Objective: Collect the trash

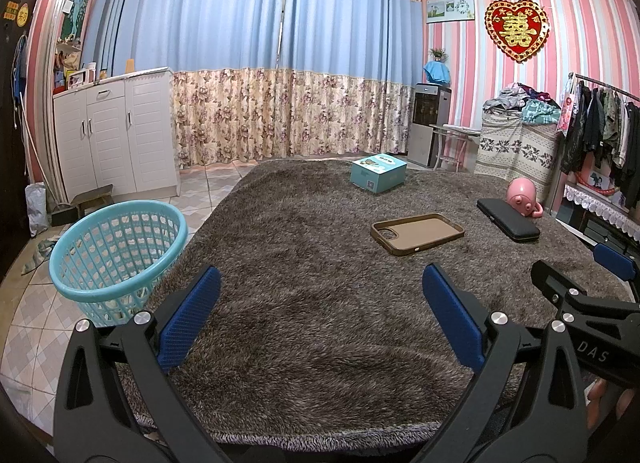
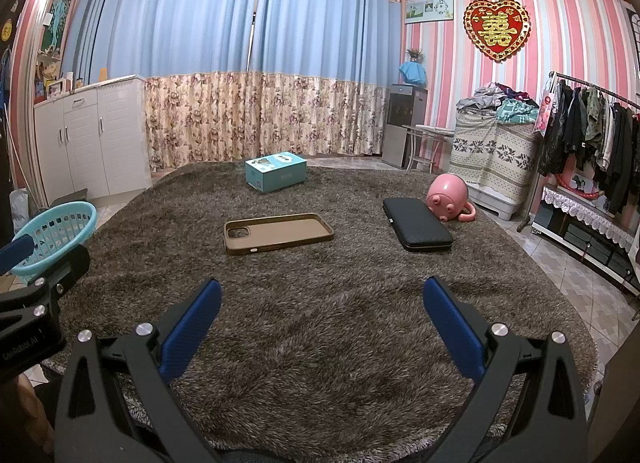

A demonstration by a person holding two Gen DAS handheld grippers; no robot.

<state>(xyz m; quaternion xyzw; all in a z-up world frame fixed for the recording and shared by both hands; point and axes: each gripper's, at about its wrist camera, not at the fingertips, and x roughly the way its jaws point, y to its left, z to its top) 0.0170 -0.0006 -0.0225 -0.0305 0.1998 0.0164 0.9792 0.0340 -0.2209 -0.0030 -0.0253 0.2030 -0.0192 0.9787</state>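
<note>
A turquoise mesh basket (image 1: 116, 259) stands on the floor at the left edge of a shaggy brown surface (image 1: 312, 263); it also shows in the right wrist view (image 2: 56, 231). On the surface lie a brown phone case (image 1: 418, 233) (image 2: 278, 233), a black case (image 1: 508, 219) (image 2: 418, 229), a teal box (image 1: 378, 173) (image 2: 276, 171) and a pink mug (image 1: 524, 197) (image 2: 450, 199). My left gripper (image 1: 320, 283) is open and empty over the near part of the surface. My right gripper (image 2: 322, 295) is open and empty, beside the left one.
A white cabinet (image 1: 116, 135) stands at the back left on a tiled floor. Curtains fill the back wall. A water dispenser (image 1: 430, 123), a covered pile of clothes (image 1: 516, 143) and a clothes rack (image 1: 600, 123) stand at the right.
</note>
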